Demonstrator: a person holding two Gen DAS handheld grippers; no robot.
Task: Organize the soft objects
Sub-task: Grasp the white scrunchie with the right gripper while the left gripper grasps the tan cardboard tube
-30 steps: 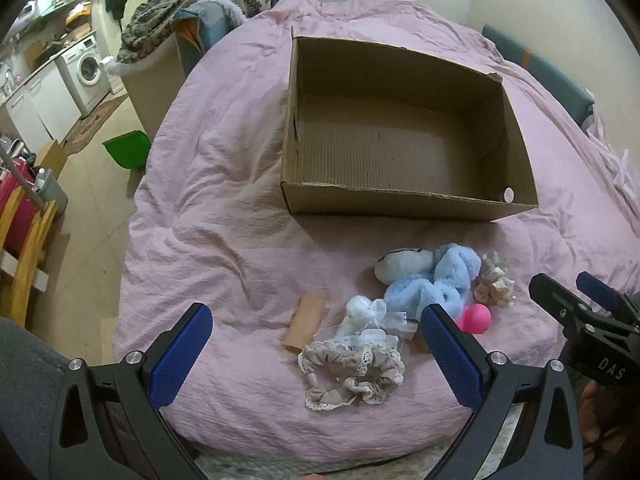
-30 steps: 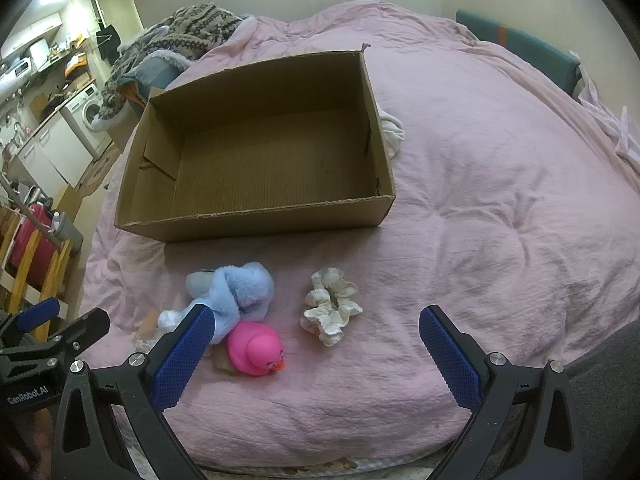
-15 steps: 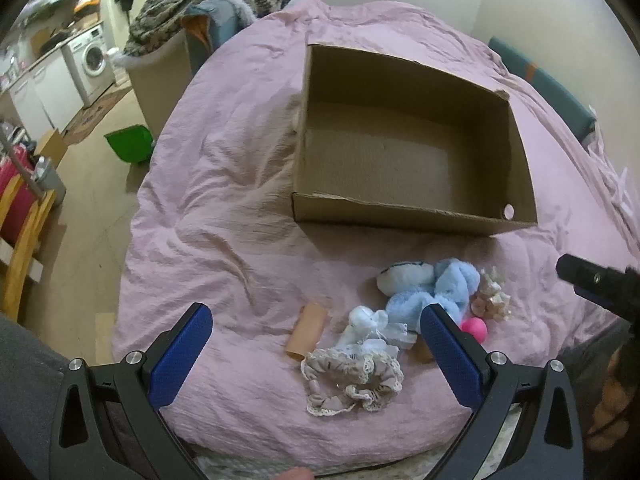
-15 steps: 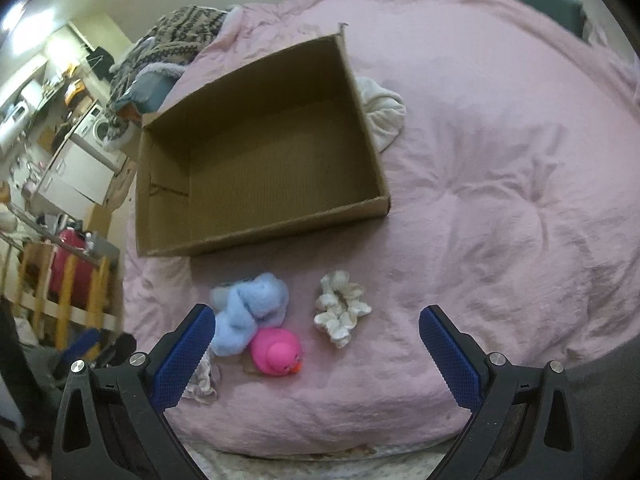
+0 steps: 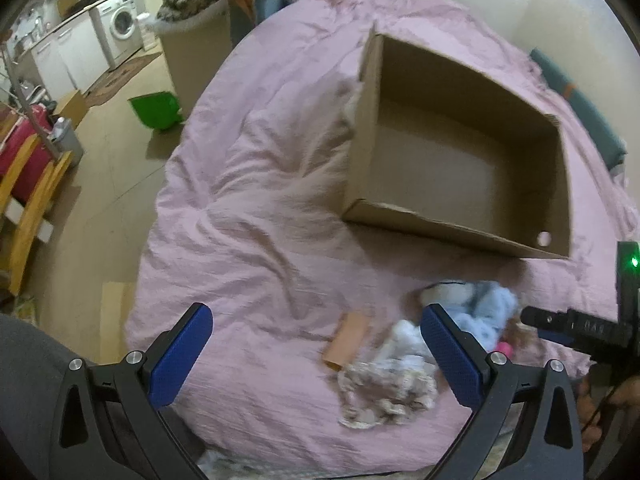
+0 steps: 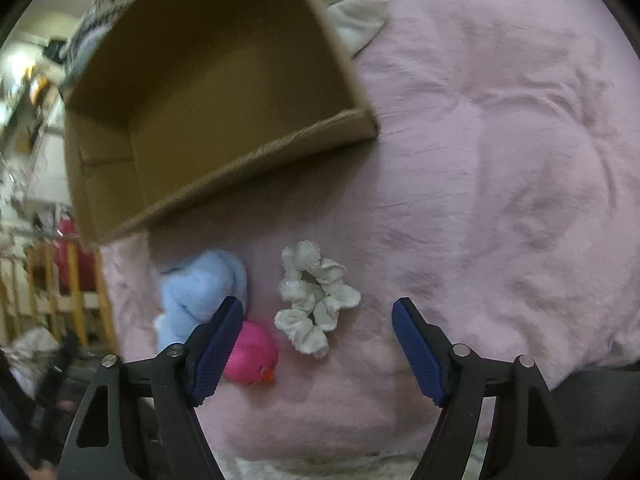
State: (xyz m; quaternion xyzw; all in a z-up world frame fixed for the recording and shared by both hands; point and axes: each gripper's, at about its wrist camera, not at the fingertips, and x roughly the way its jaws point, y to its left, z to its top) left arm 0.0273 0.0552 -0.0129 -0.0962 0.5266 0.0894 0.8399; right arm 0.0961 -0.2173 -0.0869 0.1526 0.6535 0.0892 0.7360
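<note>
Hovering our wide-open, empty right gripper (image 6: 316, 340) over the white scrunchie (image 6: 314, 296) on the bed (image 6: 500, 160), we'd pinch one light, squashy ruffle; our left gripper (image 5: 316, 356) gapes empty.

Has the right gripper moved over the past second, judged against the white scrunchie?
Yes. The right gripper has moved down toward the white scrunchie, which now lies between its open fingers.
</note>
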